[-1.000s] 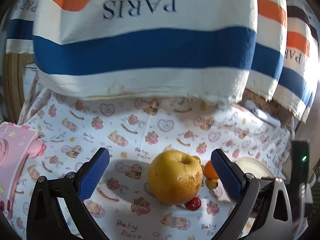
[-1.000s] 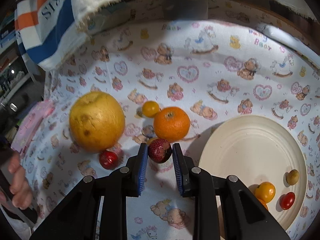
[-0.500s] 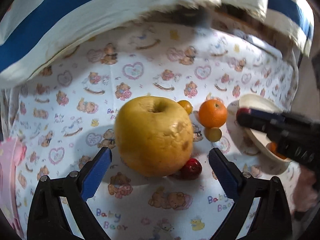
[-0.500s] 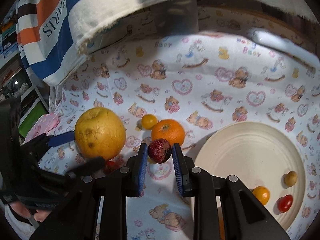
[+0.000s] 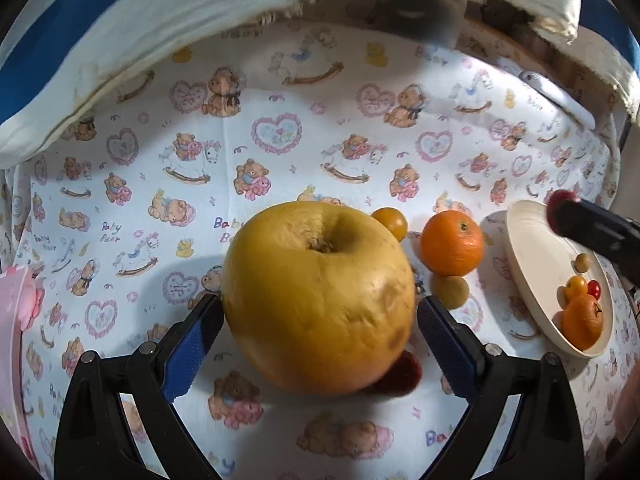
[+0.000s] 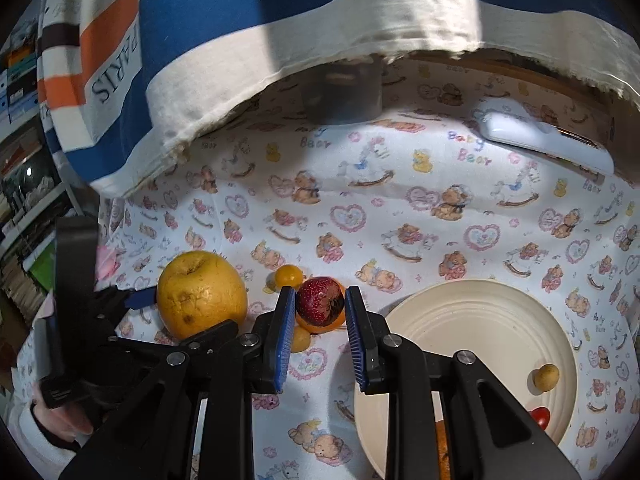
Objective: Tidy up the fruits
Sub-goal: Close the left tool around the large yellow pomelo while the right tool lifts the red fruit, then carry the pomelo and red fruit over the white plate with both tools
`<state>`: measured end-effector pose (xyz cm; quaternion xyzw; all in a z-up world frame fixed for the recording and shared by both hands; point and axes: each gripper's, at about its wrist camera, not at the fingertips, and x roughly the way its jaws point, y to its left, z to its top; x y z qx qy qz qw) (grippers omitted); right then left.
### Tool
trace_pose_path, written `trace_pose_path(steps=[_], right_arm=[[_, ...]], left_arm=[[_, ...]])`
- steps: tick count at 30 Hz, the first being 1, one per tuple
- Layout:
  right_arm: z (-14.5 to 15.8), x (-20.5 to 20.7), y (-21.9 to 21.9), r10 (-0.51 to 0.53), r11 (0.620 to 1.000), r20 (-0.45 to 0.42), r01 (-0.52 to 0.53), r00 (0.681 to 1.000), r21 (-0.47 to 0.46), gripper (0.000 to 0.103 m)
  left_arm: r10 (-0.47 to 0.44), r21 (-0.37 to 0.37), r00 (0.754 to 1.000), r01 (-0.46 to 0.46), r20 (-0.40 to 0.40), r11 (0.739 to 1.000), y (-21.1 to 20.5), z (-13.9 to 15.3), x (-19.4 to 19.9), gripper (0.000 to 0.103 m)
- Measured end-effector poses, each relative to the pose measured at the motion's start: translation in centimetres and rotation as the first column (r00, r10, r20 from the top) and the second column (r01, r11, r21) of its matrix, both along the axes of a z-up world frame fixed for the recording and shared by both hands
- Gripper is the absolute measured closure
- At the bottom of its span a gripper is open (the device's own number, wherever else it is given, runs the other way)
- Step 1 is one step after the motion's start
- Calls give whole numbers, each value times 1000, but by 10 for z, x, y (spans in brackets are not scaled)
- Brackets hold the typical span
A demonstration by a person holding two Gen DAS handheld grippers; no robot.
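Note:
A big yellow fruit (image 5: 320, 300) lies on the bear-print cloth, between the blue pads of my left gripper (image 5: 318, 320), which touch or nearly touch its sides. It also shows in the right wrist view (image 6: 201, 294). My right gripper (image 6: 318, 312) is shut on a dark red strawberry (image 6: 320, 301) and holds it above the cloth, left of the cream plate (image 6: 460, 312). An orange (image 5: 452, 244), two small yellow fruits (image 5: 390, 220) (image 5: 450, 291) and a red fruit (image 5: 404, 372) lie by the big fruit.
The plate (image 5: 532, 264) holds an orange (image 5: 582, 320), a red tomato (image 5: 594, 289) and small yellow fruits. A pink box (image 5: 12, 344) stands at the left. A striped cloth (image 6: 240, 40) hangs over the back. A white device (image 6: 544, 140) lies at the back right.
My left gripper has moved forward around the big yellow fruit and closed in on its sides. My right gripper has lifted the strawberry higher.

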<state>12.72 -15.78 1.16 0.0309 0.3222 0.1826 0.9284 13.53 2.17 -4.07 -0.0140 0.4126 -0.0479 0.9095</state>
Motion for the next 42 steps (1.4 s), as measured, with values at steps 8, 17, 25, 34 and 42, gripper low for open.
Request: trace_pose_path(steps=[8, 17, 25, 34, 42], right_arm=[[-3, 5, -3, -15, 1000, -16, 15, 1000, 1, 77], [-13, 11, 4, -10, 1000, -35, 10, 999, -7, 77], [4, 1, 2, -1, 1000, 9, 1, 1000, 11, 77], [63, -37, -22, -16, 998, 157, 5, 988, 70, 77], [79, -48, -83, -122, 992, 187, 117, 975, 39, 77]], left_arm=[[14, 21, 1000, -14, -20, 1000, -1, -8, 16, 8], [34, 44, 999, -33, -29, 999, -5, -10, 13, 15], [-33, 87, 985, 18, 172, 996, -16, 42, -37, 15], [-97, 91, 960, 76, 261, 993, -41, 92, -65, 15], [-200, 69, 939, 189, 280, 980, -90, 98, -61, 15]])
